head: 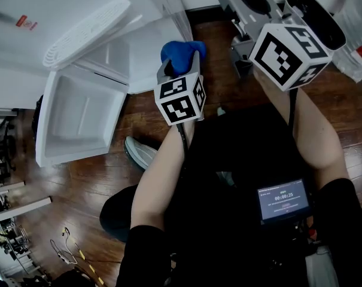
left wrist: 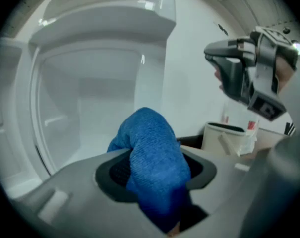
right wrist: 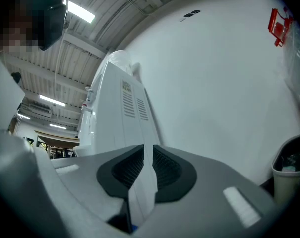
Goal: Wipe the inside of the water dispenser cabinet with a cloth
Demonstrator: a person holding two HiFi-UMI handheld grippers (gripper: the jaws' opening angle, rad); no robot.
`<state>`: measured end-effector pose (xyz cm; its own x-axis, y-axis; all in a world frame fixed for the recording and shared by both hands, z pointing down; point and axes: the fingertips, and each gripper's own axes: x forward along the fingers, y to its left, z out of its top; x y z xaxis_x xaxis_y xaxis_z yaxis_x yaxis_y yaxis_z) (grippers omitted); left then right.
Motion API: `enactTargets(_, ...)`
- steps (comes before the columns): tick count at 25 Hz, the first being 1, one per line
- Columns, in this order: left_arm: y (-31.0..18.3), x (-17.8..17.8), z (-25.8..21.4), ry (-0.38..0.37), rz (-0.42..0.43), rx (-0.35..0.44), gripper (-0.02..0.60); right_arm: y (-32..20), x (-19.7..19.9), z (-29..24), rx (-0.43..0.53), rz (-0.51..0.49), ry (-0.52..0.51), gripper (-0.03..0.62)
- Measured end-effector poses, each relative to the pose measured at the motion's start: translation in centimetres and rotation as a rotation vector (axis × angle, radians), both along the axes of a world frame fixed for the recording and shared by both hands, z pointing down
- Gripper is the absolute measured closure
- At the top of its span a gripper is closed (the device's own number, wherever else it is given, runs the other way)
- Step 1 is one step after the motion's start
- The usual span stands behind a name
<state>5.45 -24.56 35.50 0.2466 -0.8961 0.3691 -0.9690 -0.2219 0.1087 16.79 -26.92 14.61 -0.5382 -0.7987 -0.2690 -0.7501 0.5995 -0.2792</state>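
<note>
The left tongs [left wrist: 154,175] are clamped on the blue cloth [left wrist: 150,143]. It stands up out of the jaws as a rounded wad, its long axis running up and away from the pads. The right tongs [right wrist: 148,170] are closed to a thin slit with nothing between them, and they point up at the white wall.

In the left gripper view the open cabinet [left wrist: 85,108] fills the left and centre of the frame, ahead and to the left of the cloth and not touching it. Its door [head: 79,118] is swung wide in the head view's left half. The left hand is plainly the nearer one. That forearm reaches forward with the tongs tipped slightly down, so the next move looks like a push forward and leftward into the opening.
</note>
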Motion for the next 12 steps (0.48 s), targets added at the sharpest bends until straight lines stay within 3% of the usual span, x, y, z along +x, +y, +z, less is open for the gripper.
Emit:
enactTargets(8, 0.0, -0.1, -13.0, 0.025, 0.019, 0.237, 0.367, -0.5, -1.1, 1.2, -0.011, 0.005, 0.075, 0.546)
enactTargets(12, 0.4, -0.3, -15.2, 0.067, -0.011, 0.296, 0.362, -0.2, -1.6, 2.0, -0.013, -0.003, 0.113, 0.546)
